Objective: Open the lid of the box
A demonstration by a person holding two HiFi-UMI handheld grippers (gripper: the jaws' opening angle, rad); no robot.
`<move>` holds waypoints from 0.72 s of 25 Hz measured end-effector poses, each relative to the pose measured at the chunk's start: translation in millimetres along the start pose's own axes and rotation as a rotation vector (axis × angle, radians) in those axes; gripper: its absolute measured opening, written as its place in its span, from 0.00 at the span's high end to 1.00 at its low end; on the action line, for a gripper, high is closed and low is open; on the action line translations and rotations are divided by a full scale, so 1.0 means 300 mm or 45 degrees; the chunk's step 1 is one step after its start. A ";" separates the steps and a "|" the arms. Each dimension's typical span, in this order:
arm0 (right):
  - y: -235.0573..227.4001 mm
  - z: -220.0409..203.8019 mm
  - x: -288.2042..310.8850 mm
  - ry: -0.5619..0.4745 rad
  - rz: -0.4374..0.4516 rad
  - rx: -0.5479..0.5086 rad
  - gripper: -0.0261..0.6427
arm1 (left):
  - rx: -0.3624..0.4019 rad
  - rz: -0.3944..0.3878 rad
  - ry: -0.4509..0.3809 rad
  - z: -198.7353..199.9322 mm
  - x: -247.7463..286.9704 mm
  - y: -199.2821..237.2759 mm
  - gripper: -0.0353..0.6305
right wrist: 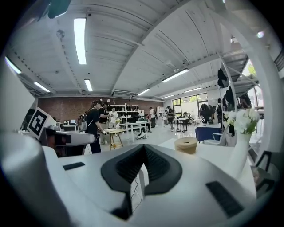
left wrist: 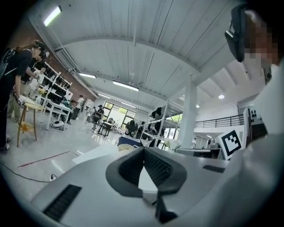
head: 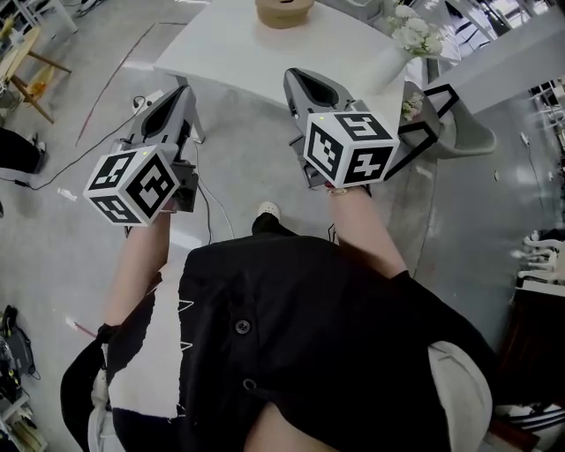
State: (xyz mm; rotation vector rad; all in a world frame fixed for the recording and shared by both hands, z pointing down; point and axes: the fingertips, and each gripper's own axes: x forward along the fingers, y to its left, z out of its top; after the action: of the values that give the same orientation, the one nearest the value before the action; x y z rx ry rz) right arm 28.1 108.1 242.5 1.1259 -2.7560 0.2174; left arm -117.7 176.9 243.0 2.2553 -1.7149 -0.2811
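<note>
Beyond your black top (head: 291, 335), you are holding the left gripper (head: 183, 92) and right gripper (head: 294, 78) closed and empty, short of the surface (head: 221, 53), presumably readying to reach the box (head: 282, 11)

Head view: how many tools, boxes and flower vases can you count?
tools: 2 (left tool, right tool)
round tan box: 1
vase of white flowers: 1
total: 4
</note>
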 end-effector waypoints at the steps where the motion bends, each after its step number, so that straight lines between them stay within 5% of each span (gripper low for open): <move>1: -0.008 -0.006 0.006 -0.004 0.003 0.024 0.95 | -0.004 0.003 0.005 -0.008 0.008 0.007 0.93; 18: -0.375 -0.007 0.446 0.071 0.112 0.084 0.95 | -0.065 0.089 0.049 -0.014 0.490 0.196 0.93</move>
State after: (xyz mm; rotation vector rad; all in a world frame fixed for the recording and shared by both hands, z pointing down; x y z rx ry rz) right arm 13.2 -62.1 279.4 0.9988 -2.7698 0.3474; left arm -129.7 21.3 270.3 2.1460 -1.7429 -0.2607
